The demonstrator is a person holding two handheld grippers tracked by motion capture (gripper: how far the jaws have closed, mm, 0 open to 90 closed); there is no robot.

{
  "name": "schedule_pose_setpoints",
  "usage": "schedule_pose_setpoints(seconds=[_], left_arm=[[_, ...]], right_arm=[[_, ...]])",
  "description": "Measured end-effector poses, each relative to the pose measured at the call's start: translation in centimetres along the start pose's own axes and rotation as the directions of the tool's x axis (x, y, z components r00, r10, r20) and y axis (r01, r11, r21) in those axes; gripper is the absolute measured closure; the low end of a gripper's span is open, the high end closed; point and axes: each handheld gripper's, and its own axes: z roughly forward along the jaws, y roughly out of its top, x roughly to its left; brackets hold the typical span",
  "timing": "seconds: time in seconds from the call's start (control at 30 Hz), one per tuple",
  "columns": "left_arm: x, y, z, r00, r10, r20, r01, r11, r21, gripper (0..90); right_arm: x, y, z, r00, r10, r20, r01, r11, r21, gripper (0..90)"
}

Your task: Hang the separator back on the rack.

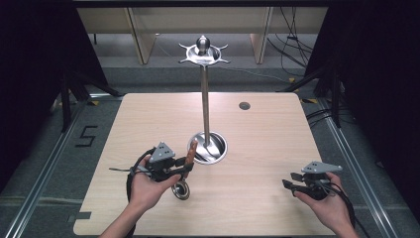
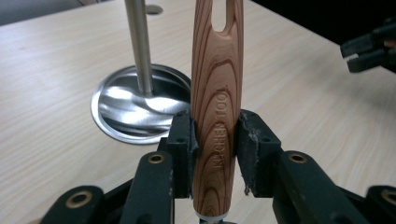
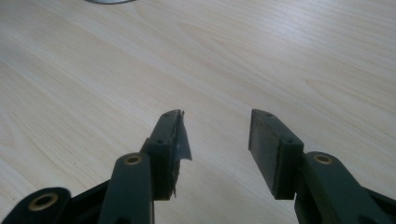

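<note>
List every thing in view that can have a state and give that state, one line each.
Left gripper: shut on the wooden handle.
Wooden handle: clamped between the jaws, slotted end pointing away from the hand.
Right gripper: open, nothing between the jaws, above bare table.
Metal stand: upright on its round base, hooks at the top bare.
Table: hole near the far edge plugged by a cap.

High view overlooks table (image 1: 257, 148); gripper views close.

Light wood worktop (image 1: 267, 148) carried a steel stand's round base (image 1: 208, 148) near centre; small dark round hole (image 1: 244, 105) toward far edge.
</note>
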Motion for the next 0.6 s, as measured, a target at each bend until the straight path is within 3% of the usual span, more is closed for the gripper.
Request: schedule_pose_setpoints(seconds=[0.17,0.33,0.4,0.6], left_arm=[[-0.2,0.4,-0.5,0.9991,-0.033,-0.027,0.032,0.9975,-0.063,67.4],[-0.4,0.9,-1.0,0.9976,-0.020,-0.067,0.013,0.9949,-0.100,67.3],[-0.4,1.0,-1.1,0.9970,-0.035,-0.069,0.027,0.9936,-0.110,67.3],[-0.1,1.4,-1.6,0.9953,-0.030,-0.092,0.017,0.9900,-0.140,67.4]], right_arm=[[0.0,0.0,0.0,1.0000,-0.001,-0.001,0.001,1.000,0.001,54.8],[0.0,0.0,0.0,1.0000,0.000,0.000,0.000,1.000,-0.002,54.8],[0.1,0.0,0.0,1.0000,0.008,0.000,-0.008,1.000,-0.002,54.8],[0.0,0.0,0.0,1.0000,-0.002,-0.001,0.002,1.000,-0.002,54.7]])
